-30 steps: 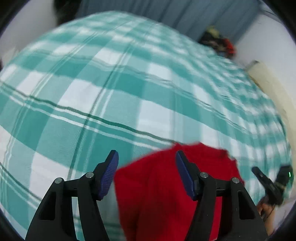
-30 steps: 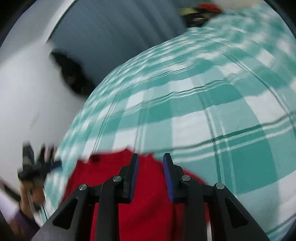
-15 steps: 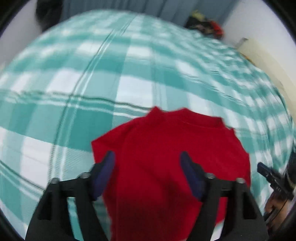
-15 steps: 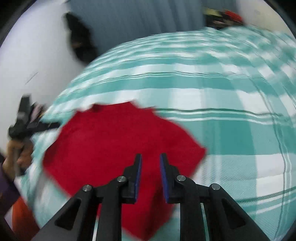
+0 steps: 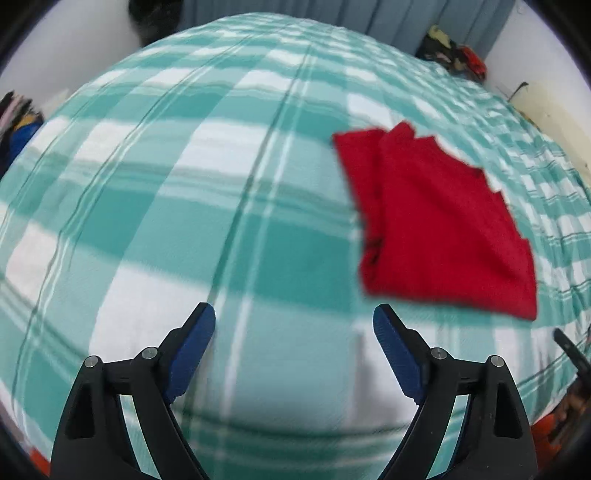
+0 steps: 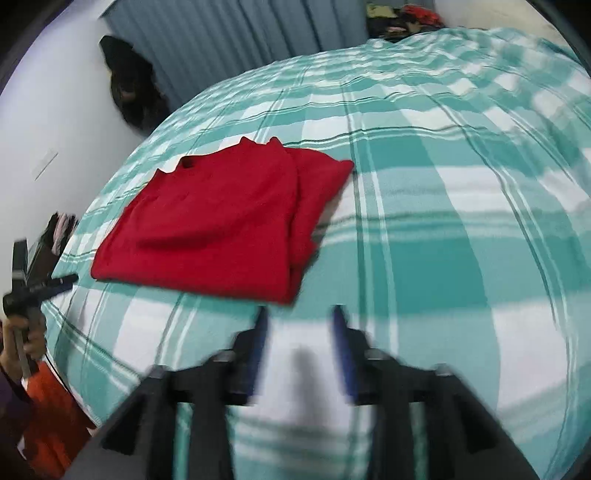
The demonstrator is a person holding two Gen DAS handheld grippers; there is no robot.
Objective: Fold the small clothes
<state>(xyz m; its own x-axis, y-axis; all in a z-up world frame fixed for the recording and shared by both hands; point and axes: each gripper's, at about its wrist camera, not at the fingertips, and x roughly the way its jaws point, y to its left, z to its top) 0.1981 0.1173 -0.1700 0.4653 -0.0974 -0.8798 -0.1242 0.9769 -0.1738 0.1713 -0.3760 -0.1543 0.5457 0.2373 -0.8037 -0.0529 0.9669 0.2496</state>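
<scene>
Both claws are backing off the checked bed, where the folded red shirt is lying flat, up-right of the left claw and up-left of the right claw, each newly spread and empty.

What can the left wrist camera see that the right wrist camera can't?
Only the left wrist view shows the left gripper close up, its blue fingers wide apart with nothing between them.

Only the right wrist view shows the right gripper, blurred, its fingers apart and empty, plus a hand holding the other gripper and a dark shape against the white wall.

Both show the folded red shirt on the green checked bedspread, the blue curtain, and a clothes pile.
</scene>
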